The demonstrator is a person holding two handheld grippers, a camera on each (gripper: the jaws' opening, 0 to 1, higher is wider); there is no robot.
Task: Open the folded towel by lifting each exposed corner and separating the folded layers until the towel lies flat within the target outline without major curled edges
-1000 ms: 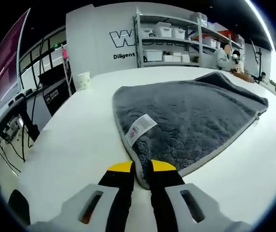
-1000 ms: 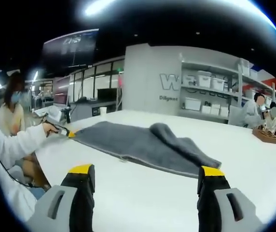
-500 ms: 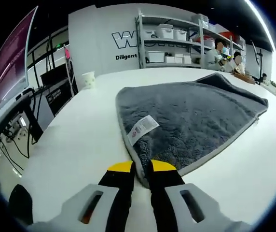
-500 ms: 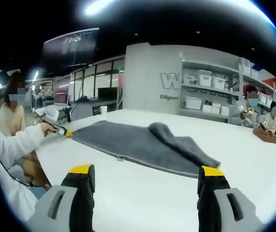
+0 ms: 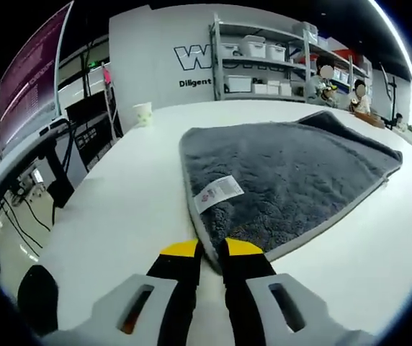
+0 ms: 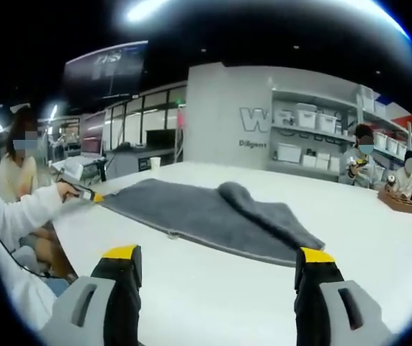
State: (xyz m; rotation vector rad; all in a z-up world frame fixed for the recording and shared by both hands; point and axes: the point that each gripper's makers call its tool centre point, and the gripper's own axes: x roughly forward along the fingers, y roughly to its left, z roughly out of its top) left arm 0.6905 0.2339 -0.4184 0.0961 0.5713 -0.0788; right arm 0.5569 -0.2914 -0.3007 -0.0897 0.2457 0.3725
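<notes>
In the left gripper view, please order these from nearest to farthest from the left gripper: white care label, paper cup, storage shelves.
From the left gripper:
1. White care label, on the grey towel just ahead.
2. Paper cup, on the table's far left part.
3. Storage shelves, against the back wall.

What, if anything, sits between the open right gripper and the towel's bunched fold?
Nothing visible. Bare white table lies between the right gripper, jaws wide apart, and the towel. The left gripper is shut on the towel's near corner.

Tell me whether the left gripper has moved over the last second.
Yes. In the right gripper view, the left gripper, shut on the corner of the grey towel, has drawn leftward toward the person's sleeve, away from the wall lettering.
</notes>
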